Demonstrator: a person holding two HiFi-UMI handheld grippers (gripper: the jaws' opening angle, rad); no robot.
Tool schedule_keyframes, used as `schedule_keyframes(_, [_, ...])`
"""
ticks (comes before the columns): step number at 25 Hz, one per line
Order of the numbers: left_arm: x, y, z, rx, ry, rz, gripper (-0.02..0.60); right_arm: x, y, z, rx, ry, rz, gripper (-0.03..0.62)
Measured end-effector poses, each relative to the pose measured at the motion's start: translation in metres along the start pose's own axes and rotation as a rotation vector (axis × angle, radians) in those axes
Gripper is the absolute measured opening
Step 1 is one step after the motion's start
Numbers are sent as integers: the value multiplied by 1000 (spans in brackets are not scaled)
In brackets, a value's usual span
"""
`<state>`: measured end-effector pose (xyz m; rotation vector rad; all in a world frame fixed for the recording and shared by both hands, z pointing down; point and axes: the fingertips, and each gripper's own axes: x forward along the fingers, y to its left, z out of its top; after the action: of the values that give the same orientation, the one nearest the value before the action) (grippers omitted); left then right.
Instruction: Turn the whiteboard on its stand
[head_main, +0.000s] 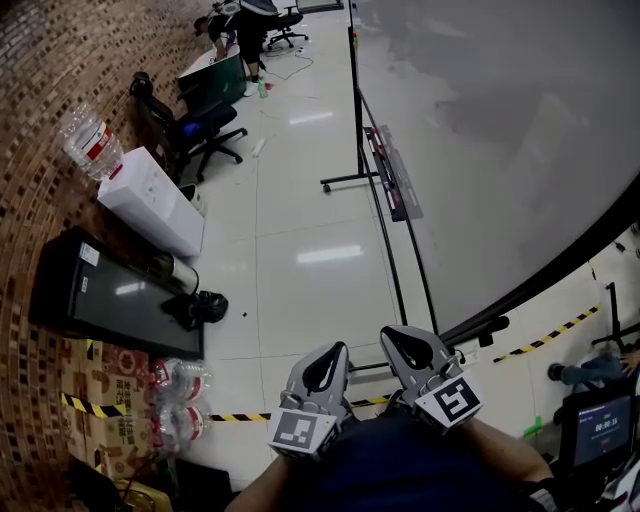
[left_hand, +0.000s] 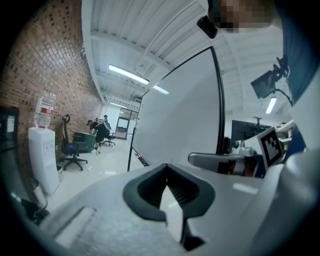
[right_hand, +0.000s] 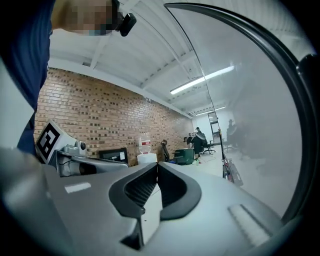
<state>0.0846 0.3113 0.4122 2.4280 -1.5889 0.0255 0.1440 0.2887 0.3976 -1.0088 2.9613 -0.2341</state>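
Whiteboard (head_main: 500, 130) stands on its stand (head_main: 358, 120) to the person's right, untouched. Right gripper (head_main: 408, 348) and left gripper (head_main: 326, 368) hover near its black frame, jaws together and holding nothing. Judged step: the approach. Next, the jaws must part to take the frame.

Open-plan office. Large whiteboard (head_main: 500, 130) on its stand (head_main: 357, 120); left of it, water dispenser (head_main: 150, 200) and office chairs (head_main: 205, 132) along a brick wall (head_main: 35, 110); beyond it, people (head_main: 245, 25) at a desk (head_main: 212, 78); tiled floor (head_main: 300, 230).
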Motion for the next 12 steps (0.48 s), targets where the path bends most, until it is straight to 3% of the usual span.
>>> schedule_keyframes(12, [14,2,-4,-9,34,-30,6,4,-2,4,-19,-15,1,11])
